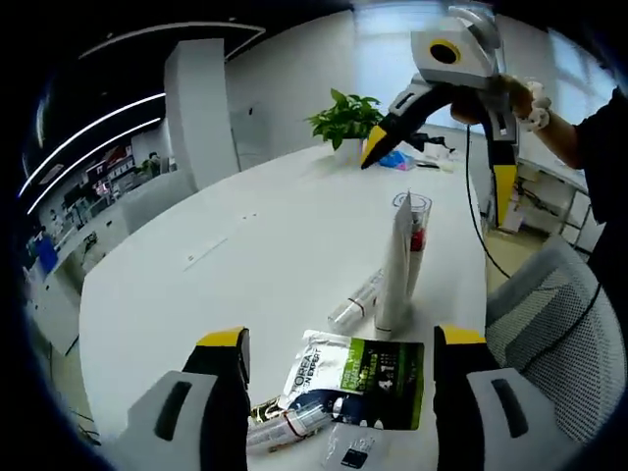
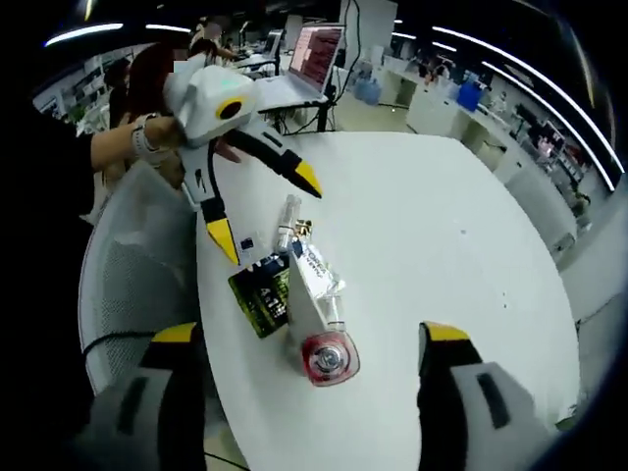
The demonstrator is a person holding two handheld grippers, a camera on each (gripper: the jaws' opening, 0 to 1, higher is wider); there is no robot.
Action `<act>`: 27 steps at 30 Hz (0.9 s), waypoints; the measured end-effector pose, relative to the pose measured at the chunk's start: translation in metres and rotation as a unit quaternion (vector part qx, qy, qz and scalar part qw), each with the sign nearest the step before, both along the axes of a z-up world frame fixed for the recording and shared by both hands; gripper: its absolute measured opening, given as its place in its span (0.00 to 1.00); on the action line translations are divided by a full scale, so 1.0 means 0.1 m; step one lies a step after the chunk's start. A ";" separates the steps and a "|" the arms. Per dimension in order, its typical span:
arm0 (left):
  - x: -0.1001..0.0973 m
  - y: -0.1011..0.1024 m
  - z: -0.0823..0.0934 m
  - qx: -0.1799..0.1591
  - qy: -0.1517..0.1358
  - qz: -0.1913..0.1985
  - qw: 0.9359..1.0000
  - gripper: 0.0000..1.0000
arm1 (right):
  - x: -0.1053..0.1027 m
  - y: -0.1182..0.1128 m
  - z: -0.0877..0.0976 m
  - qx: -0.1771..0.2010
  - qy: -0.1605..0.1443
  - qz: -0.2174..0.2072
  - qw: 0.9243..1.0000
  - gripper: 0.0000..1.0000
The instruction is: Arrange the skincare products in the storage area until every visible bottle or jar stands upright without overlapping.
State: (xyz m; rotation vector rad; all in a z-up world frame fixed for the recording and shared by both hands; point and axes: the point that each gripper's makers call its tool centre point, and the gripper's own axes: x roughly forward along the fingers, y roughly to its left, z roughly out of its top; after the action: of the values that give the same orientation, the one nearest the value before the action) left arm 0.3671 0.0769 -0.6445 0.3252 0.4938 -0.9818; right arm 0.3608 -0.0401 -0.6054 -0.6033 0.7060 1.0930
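Table (image 1: 265,245), white, in open office.

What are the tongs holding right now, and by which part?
Nothing. Left tongs and right tongs are both open above the table, clear of the products.

My left gripper (image 1: 339,392) had chunky grey plastic jaws with yellow caps on the tips and a dark oval slot in each one. The right gripper (image 2: 312,388) was the same build: grey, yellow-tipped, same slots. Seen from across, each tool had a white housing up top, black jaws tapering to yellow points, and a black cable trailing off it. I wore a dark short-sleeved top and a pale, beaded-looking band around my wrist (image 2: 147,137). A few small dark screw holes sat on the jaw sides, nothing fancy.
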 end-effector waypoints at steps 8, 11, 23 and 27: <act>-0.05 0.19 0.11 0.004 -0.023 0.045 0.999 0.79 | -0.07 -0.23 -0.06 0.023 -0.011 -0.037 0.999 0.96; -0.09 0.22 0.12 0.004 -0.022 0.055 0.998 0.82 | -0.08 -0.28 -0.06 0.036 -0.012 -0.049 0.998 0.98; -0.31 0.17 0.13 -0.007 -0.020 0.055 0.998 0.96 | -0.17 -0.37 -0.10 0.056 -0.033 -0.070 0.995 0.99; -0.31 0.28 0.06 0.028 -0.024 0.057 0.998 0.97 | -0.24 -0.35 -0.13 0.056 -0.023 -0.077 0.995 0.99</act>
State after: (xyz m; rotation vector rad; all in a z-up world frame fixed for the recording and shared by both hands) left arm 0.3358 0.1051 -0.6382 0.3671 0.4910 -0.8483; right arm 0.3369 -0.0753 -0.6188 -0.4682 0.6361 0.9662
